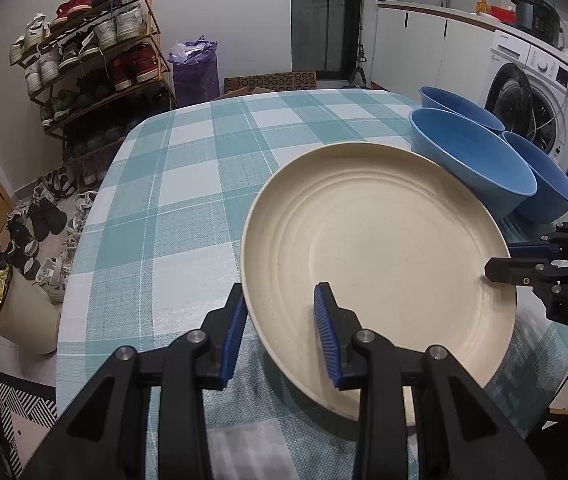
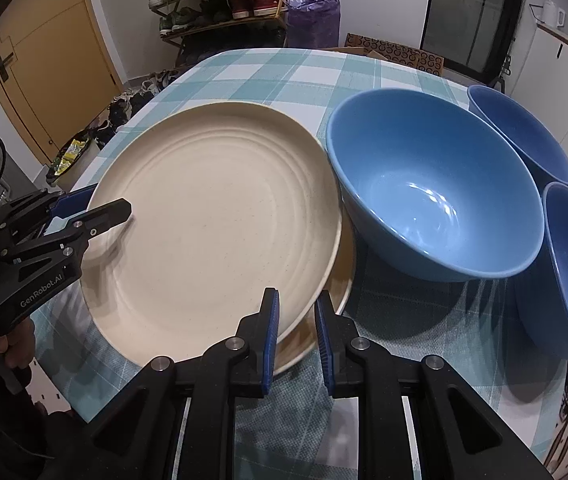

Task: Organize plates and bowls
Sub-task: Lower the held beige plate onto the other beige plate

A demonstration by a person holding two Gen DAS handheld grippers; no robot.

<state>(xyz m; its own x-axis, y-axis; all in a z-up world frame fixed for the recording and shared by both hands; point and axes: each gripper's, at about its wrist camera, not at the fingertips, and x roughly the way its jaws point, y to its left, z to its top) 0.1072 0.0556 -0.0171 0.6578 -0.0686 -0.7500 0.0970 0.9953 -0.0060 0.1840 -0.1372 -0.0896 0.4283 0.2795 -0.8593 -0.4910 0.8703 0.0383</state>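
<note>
You are carrying the round cream plate with faint concentric ridges [image 1: 380,248] between both tools, so keep the two hands level with each other and lower them together; if one side drops first the rim will slide out of the pads. The left gripper [image 1: 284,332] holds the plate's edge with its jaws narrowed onto the rim, one blue ribbed pad under the plate and one on its upper face. The right gripper [image 2: 296,332] is closed tight on the opposite edge, and there a second cream plate [image 2: 344,280] shows as a pale rim just beneath the first; whether the upper plate already rests on it or hangs a little above, the view does not let you say for certain. Line the upper rim over the lower one before you let go, and release one side only after the plate sits flat. Mind the large glossy blue bowl [image 2: 436,196], whose wall stands just beside the plate's far edge, with two more blue bowls [image 2: 524,132] crowded behind it on the bench with the teal and white checked cloth [image 1: 188,184]. The plate itself is matte, lightly speckled, shallow, with a raised lip, and it sits tilted toward the bowls.
</note>
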